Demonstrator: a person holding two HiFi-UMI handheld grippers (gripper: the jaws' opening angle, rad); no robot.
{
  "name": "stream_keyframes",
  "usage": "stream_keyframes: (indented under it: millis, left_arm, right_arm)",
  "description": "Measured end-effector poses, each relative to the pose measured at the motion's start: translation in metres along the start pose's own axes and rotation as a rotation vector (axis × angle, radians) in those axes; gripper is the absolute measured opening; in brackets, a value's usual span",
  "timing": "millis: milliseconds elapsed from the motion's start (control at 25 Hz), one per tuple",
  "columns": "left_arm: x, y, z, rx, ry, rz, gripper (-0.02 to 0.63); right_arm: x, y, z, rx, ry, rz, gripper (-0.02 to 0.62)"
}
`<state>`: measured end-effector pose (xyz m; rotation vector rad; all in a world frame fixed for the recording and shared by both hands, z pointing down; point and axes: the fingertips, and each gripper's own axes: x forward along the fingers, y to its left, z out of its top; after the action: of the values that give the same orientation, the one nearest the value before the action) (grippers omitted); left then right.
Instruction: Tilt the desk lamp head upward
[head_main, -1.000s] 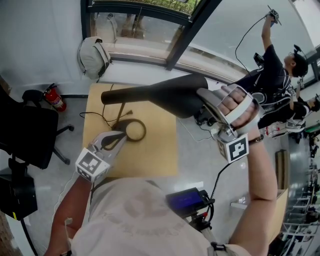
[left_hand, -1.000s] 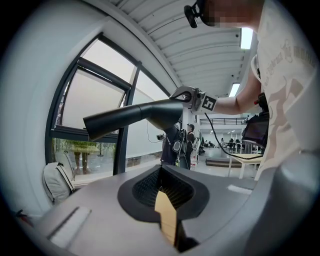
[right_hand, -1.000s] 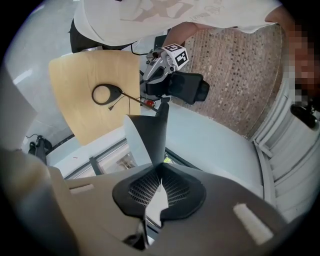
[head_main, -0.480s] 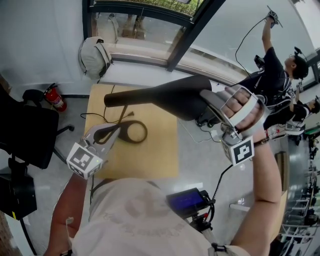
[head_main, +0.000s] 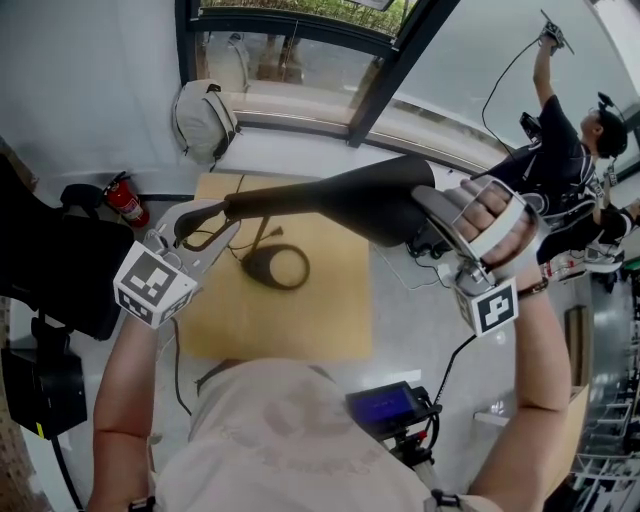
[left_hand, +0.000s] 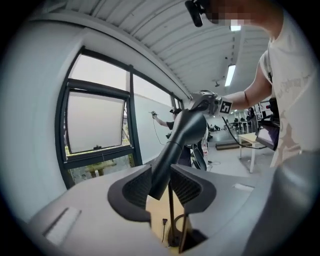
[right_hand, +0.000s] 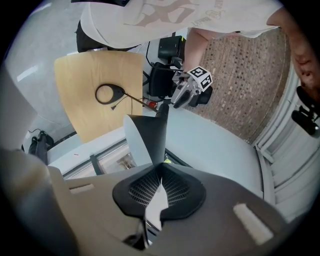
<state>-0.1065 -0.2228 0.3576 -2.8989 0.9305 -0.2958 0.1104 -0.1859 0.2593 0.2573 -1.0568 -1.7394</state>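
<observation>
The black desk lamp head (head_main: 340, 195) lies nearly level above the wooden table (head_main: 320, 320). Its ring base (head_main: 275, 267) rests on the table, and a thin stem (left_hand: 171, 210) rises from it. My right gripper (head_main: 425, 205) is shut on the thin rim of the head's wide end (right_hand: 150, 137). My left gripper (head_main: 188, 228) is at the narrow end. Its jaws have just been opening and now stand open, with that narrow tip (left_hand: 160, 177) between the pads (left_hand: 137, 187) and a gap on the right side.
A power cable (head_main: 240, 235) trails across the table's far side. On the floor are a backpack (head_main: 205, 120), a fire extinguisher (head_main: 125, 203) and a black chair (head_main: 50, 270). A device with a blue screen (head_main: 385, 405) sits near my body. Another person (head_main: 560, 150) works at the right.
My left gripper rose from beside the lamp base on the table to the narrow end of the lamp head, and its jaws opened. The right gripper kept its hold in place.
</observation>
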Motion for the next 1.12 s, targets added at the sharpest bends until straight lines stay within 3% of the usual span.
stream_keyframes:
  millis: [200,520,920,1120]
  left_arm:
    - [0.021,0.002,-0.007,0.171,0.151,-0.105,0.203]
    - [0.045,-0.005,-0.022,0.261,0.272,-0.252,0.209]
    - [0.047,-0.009,-0.026,0.205,0.29,-0.284,0.204]
    - [0.048,-0.012,-0.031,0.155,0.272,-0.289,0.206]
  right_arm:
    - [0.001,0.0,0.0,0.0,0.001,0.005,0.023]
    - [0.002,0.001,-0.002,0.002,0.001,0.007,0.023]
    - [0.004,-0.026,-0.003,-0.026,0.001,-0.045,0.019]
    - [0.0,-0.031,-0.003,-0.079,-0.014,-0.002,0.018]
